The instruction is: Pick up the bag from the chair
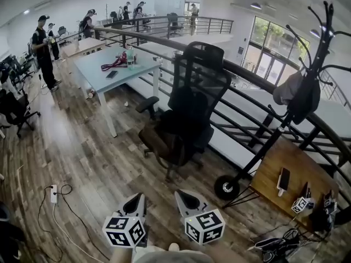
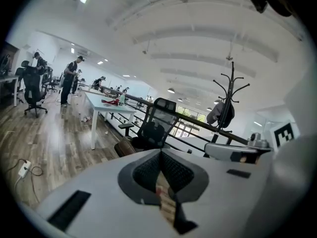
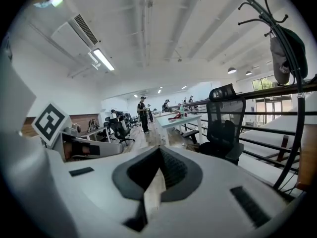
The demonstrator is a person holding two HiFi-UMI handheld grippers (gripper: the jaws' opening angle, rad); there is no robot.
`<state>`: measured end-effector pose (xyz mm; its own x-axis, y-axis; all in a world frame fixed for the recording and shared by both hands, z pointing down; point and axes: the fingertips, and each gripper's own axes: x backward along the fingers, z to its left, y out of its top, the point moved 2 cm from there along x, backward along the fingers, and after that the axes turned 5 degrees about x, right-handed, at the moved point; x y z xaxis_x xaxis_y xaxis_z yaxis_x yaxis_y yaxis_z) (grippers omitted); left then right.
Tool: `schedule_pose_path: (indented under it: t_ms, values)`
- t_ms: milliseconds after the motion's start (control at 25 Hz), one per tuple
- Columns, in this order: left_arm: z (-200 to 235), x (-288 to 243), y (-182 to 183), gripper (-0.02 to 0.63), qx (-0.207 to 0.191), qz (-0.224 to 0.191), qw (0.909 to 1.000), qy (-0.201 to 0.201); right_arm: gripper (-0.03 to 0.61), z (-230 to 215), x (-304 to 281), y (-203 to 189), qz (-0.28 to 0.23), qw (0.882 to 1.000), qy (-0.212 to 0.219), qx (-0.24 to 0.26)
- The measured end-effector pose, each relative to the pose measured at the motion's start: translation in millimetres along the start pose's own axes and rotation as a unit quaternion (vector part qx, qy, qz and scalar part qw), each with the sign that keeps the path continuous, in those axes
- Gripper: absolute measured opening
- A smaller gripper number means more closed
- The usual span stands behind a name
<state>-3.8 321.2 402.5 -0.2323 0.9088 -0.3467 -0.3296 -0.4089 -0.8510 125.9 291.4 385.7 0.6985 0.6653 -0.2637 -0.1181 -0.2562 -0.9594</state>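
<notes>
Entry 1: left gripper (image 1: 137, 200). Held low at the bottom of the head view, nose toward the chair. Jaws closed tip to tip, holding nothing. Fingers of the holding hand visible through the slot behind the tips in the left gripper view.

Entry 2: right gripper (image 1: 184, 197). Just beside the left one, likewise aimed at the chair. Jaws drawn together to a point, nothing held.

Entry 3: bag (image 1: 160, 141). Brown, lying on the seat of the chair, toward its front edge. Well apart from both grippers, with bare floor (image 1: 93, 158) between.

Entry 4: chair (image 1: 198, 78). Black mesh office type with headrest and armrests. Stands on the wooden floor, back toward the railing (image 1: 249, 73). A dark mass against the backrest, not identifiable.

Entry 5: table (image 1: 96, 64). Pale blue, left of and beyond the chair. Carries a red item (image 1: 114, 63) and a dark flat device (image 1: 111, 74).

Entry 6: coat rack (image 1: 315, 43). Black, right of the chair. Bears a grey-and-black hanging item (image 1: 296, 95).

Entry 7: side table (image 1: 274, 166). Wooden, at lower right, with a phone (image 1: 283, 178) on it.

Entry 8: power strip (image 1: 54, 193). White, on the floor at left, cables attached.

Entry 9: people (image 1: 43, 48). Standing far off at upper left.
</notes>
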Motion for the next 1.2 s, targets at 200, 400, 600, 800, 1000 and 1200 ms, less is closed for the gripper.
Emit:
schedule_pose_path:
  t_ms: [200, 400, 600, 800, 1000, 1200]
  values:
    - [-7, -4, -4, 0.003, 0.007, -0.006, 0.9999, 0.008, 0.001, -7, 7, 0, -0.008, 1.0, 0.021, 0.001]
    - [-18, -8, -13, 0.003, 0.014, -0.009, 0.9998, 0.007, 0.002, -16, 12, -8, 0.0, 0.999, 0.029, -0.013]
    - [-23, -13, -29, 0.002, 0.023, 0.009, 0.9997, 0.008, 0.002, -26, 11, -21, 0.012, 0.998, 0.031, -0.045]
    - [-11, -25, -25, 0.003, 0.038, 0.009, 0.9992, 0.008, 0.002, -33, -4, -21, 0.016, 0.998, 0.031, -0.049]
    - [2, -60, -11, 0.003, 0.034, 0.012, 0.9993, -0.005, 0.002, -52, -31, -20, 0.02, 0.998, 0.019, -0.056]
    - [21, -100, 16, 0.003, 0.029, 0.017, 0.9992, -0.023, 0.002, -70, -75, -5, 0.018, 0.998, 0.007, -0.064]
